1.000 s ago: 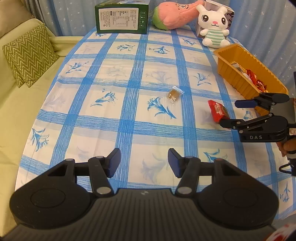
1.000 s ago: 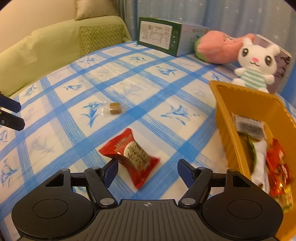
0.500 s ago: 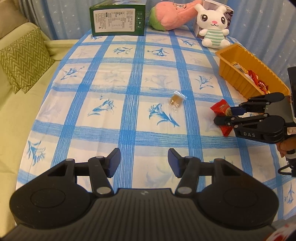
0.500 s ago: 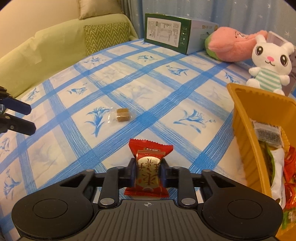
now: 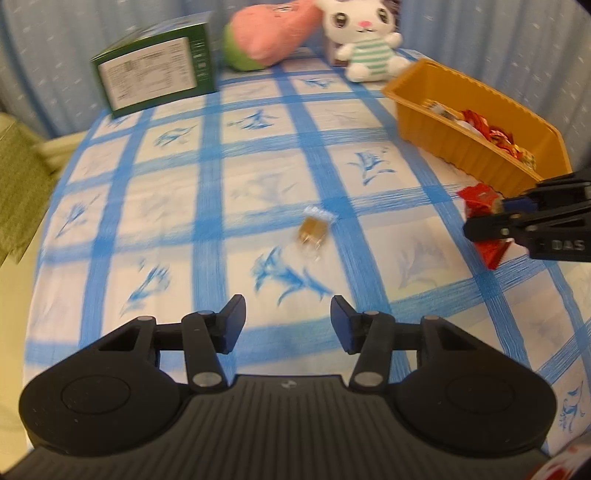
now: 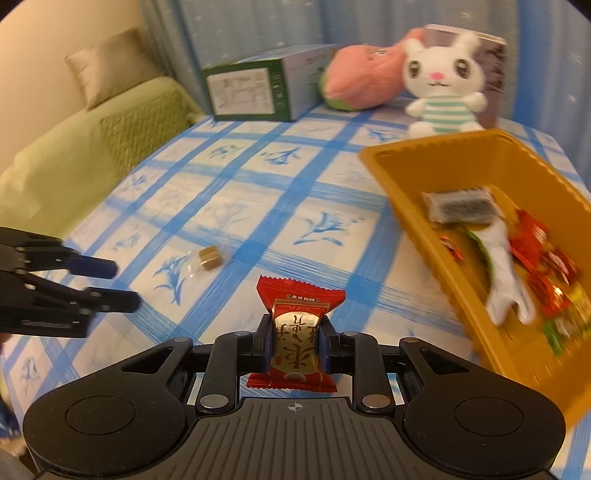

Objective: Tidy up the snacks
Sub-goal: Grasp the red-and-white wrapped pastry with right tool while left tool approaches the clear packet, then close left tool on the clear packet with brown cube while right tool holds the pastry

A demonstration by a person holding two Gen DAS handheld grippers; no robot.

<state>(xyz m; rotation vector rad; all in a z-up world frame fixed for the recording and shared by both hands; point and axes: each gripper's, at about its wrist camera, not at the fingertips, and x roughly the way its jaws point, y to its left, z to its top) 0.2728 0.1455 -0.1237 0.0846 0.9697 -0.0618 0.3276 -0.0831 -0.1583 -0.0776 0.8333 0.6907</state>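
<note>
On the blue-checked tablecloth [image 5: 258,155], largest first. Orange bin [image 6: 436,162]: right side, holding assorted wrapped snacks. Green box [image 5: 155,77], pink plush [image 5: 269,33], white rabbit toy [image 6: 443,81]: far edge. Left gripper [image 5: 287,323]: near centre, jaws apart and closing with nothing between them. Right gripper [image 6: 293,345]: near the bin, jaws clamped on a red wrapped snack [image 6: 297,332] held upright off the cloth. Small brown candy [image 5: 312,230] in clear wrap: mid-table, beyond the left gripper.
</note>
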